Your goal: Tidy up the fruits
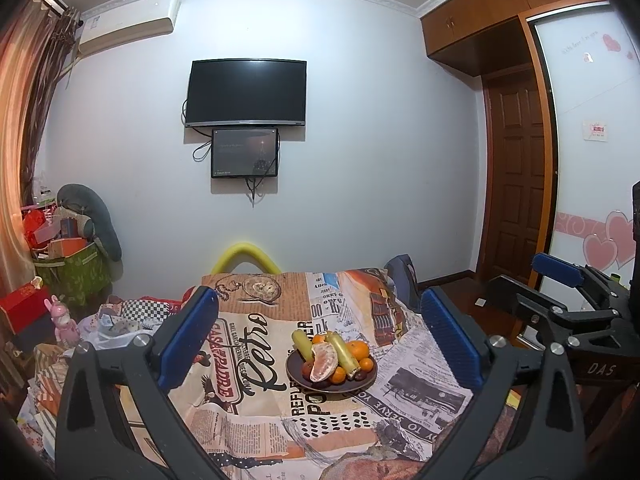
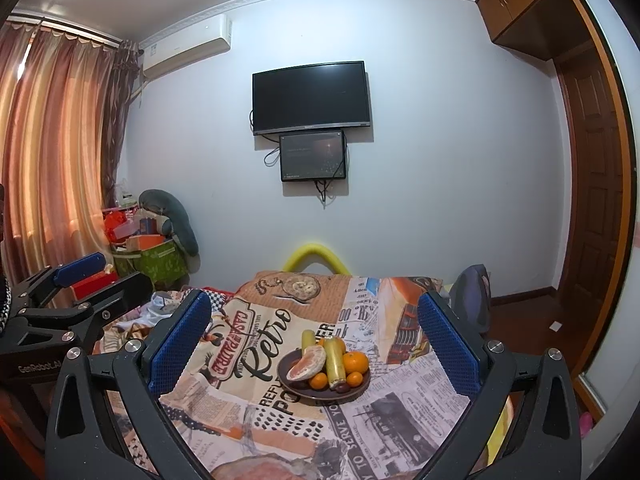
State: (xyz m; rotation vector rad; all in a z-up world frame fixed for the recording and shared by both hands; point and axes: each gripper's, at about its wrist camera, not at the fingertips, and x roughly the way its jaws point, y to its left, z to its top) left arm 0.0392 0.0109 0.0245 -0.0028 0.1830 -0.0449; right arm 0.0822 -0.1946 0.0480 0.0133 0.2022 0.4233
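A table draped in a newspaper-print cloth [image 1: 248,432] is set before a white wall carrying a television [image 1: 247,93]. A dark plate [image 1: 298,376] rests near the cloth's centre, piled with a peeled pomelo segment [image 1: 323,361], two yellow-green bananas [image 1: 344,354], oranges [image 1: 357,349] and small dark fruits. The left gripper [image 1: 320,344] and right gripper [image 2: 314,342] are held spread wide, nothing gripped, both well short of the plate. Risks are judged as follows: the pile is stacked loosely, so lifting one piece may roll the round oranges off the rim; the soft segment may be crushed by excess closure; the loose cloth may be dragged by low fingers.
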